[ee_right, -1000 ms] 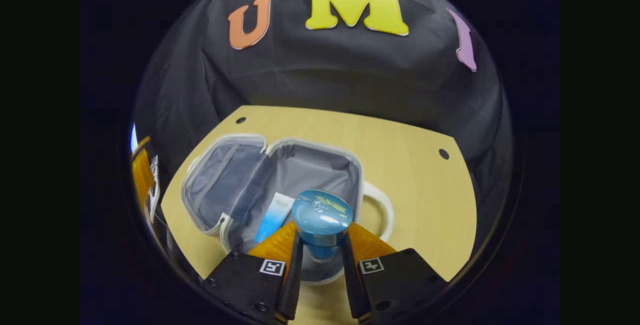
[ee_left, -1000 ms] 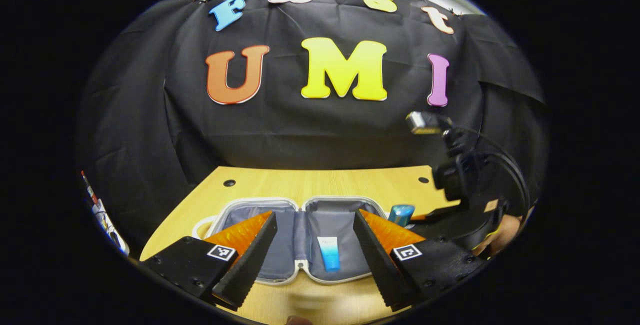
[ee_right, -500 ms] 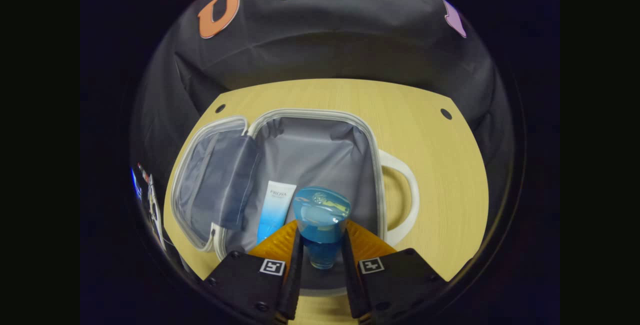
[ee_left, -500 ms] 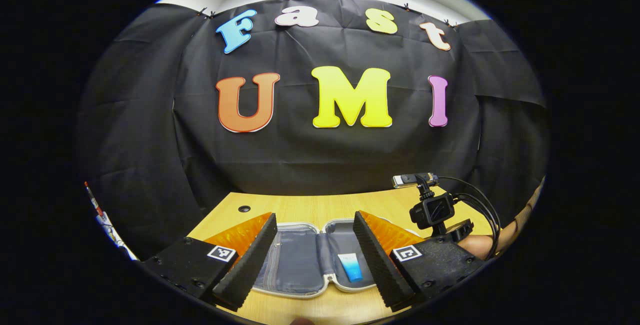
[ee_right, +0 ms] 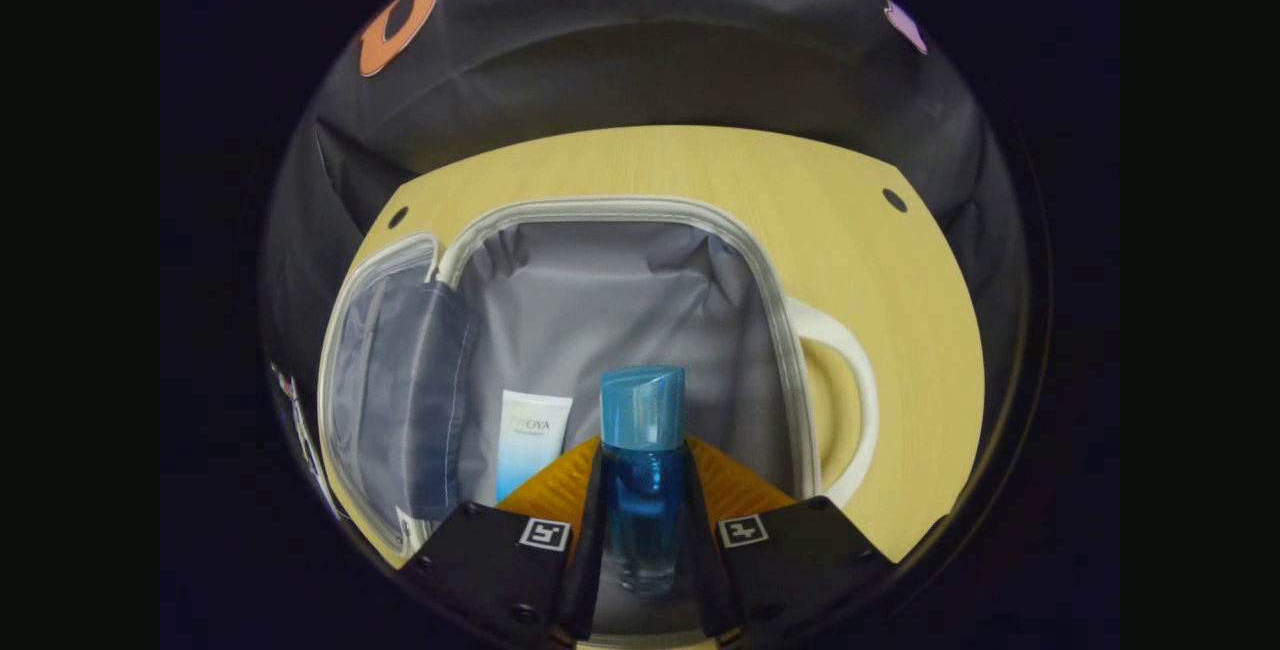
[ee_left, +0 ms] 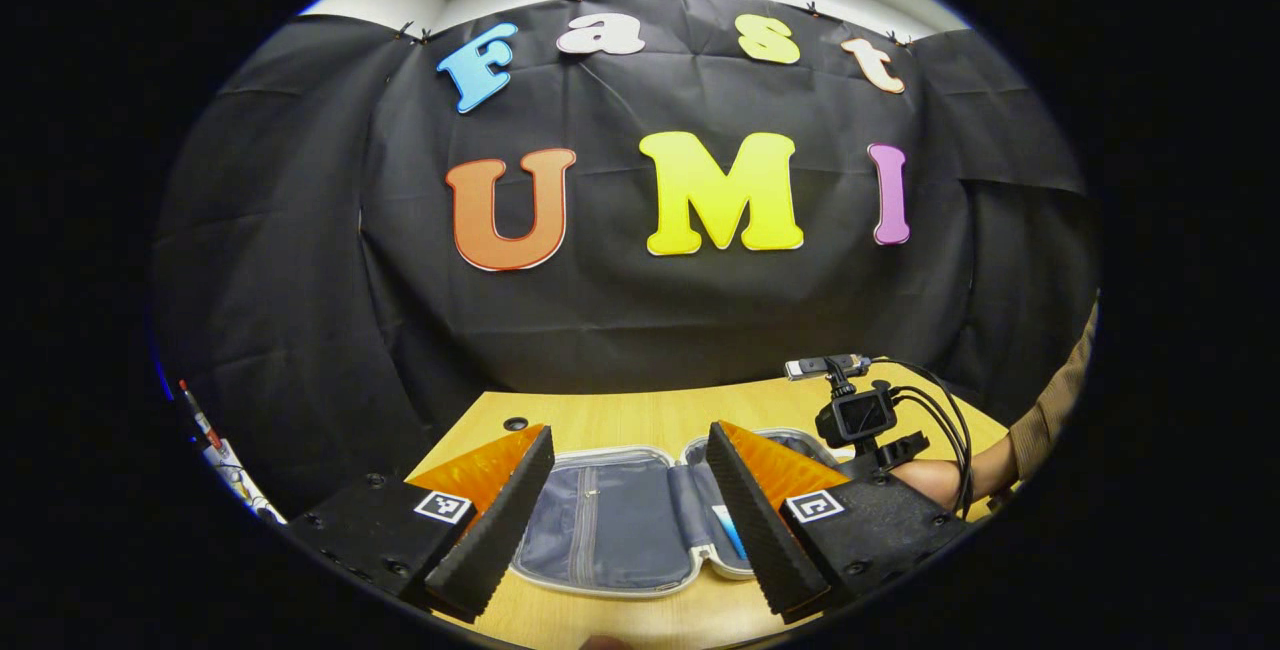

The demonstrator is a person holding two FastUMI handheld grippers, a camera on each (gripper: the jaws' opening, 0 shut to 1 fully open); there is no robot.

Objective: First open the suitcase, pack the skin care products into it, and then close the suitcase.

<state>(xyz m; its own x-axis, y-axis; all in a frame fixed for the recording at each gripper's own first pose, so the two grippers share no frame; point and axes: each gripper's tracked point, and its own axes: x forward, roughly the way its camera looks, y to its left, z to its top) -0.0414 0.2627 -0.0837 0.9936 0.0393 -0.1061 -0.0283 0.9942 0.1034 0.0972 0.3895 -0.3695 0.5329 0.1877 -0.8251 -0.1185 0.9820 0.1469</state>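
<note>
The white suitcase (ee_right: pixel 760 260) lies open on the wooden table, its grey lining facing up. A white and blue tube (ee_right: pixel 527 440) rests inside the right-hand half. My right gripper (ee_right: pixel 643 490) is shut on a blue bottle (ee_right: pixel 641 465), held low over that same half beside the tube. In the left gripper view the suitcase (ee_left: pixel 600 580) lies ahead, with part of the tube (ee_left: pixel 727 528) showing behind one finger. My left gripper (ee_left: pixel 630 490) is open and holds nothing, above the table's near edge. The right gripper's camera mount (ee_left: pixel 862 418) and a hand (ee_left: pixel 925 478) appear to the right.
The suitcase's white handle (ee_right: pixel 850 400) sticks out on its right side. Bare wooden table (ee_right: pixel 850 220) runs behind and to the right of the case, with a small hole (ee_right: pixel 894 199) near its far corner. Black cloth wall stands behind.
My right gripper has lowered and tilted the blue bottle down into the suitcase half. My left gripper has pulled back and to the left, away from the case.
</note>
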